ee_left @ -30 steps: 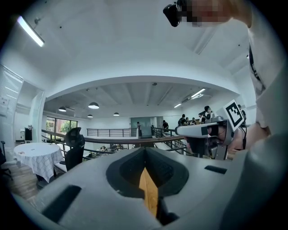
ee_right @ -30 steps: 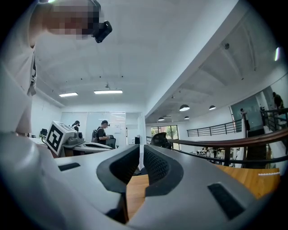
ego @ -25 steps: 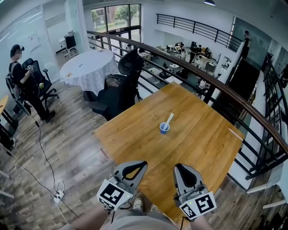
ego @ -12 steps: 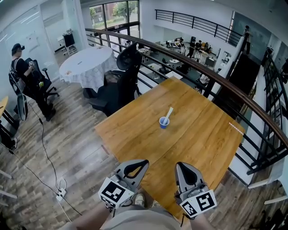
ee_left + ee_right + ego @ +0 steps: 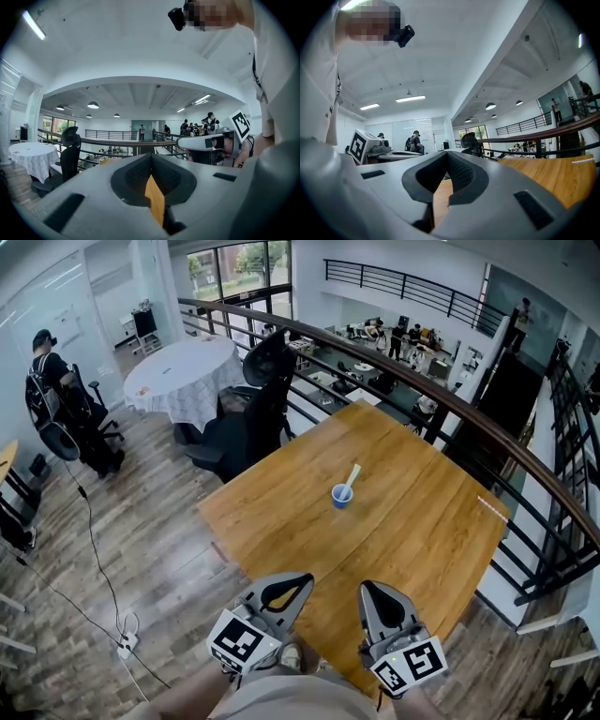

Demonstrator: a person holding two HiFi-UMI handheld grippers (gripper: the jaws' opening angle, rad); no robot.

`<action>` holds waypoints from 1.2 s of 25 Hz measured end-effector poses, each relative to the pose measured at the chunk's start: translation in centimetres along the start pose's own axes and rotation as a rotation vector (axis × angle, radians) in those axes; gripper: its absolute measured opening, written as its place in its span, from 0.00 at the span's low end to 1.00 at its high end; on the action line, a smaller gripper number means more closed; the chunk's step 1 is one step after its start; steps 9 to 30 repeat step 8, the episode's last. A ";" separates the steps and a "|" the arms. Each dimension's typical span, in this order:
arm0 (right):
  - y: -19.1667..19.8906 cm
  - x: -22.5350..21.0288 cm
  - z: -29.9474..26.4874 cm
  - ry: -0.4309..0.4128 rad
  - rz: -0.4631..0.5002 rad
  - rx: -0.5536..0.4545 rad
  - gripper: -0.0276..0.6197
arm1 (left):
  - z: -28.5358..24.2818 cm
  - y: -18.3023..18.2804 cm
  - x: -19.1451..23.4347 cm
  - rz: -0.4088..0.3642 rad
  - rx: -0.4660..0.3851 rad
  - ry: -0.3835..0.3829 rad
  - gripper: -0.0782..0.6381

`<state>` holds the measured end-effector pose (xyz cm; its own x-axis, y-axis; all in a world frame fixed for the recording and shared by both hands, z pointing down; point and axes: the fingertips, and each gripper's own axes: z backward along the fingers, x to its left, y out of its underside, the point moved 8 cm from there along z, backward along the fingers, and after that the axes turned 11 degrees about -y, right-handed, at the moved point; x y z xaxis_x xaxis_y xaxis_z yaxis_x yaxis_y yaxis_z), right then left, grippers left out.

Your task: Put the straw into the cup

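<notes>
Holding the left tongs and right tongs pressed together and empty at 6 o'clock by the tabletop edge looks wisest, since the straw already leans toward 1 o'clock inside the cup at centre.

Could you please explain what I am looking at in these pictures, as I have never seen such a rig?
There is no robot here: a person holds a gripper in each hand. The head view comes from a camera on the person's head, looking down at the left gripper, the right gripper and a wooden table. The other two views come from cameras riding on each gripper, looking along its jaws. On the table stands a blue cup with a white straw already in it. Both grippers are shut and hold nothing.
</notes>
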<state>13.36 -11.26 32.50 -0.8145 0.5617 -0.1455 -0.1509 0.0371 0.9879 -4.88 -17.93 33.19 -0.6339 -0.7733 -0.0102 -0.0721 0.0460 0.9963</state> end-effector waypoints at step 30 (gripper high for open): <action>0.2 0.1 -0.3 0.003 -0.030 -0.012 0.07 | 0.4 0.6 0.7 -0.038 -0.012 0.005 0.13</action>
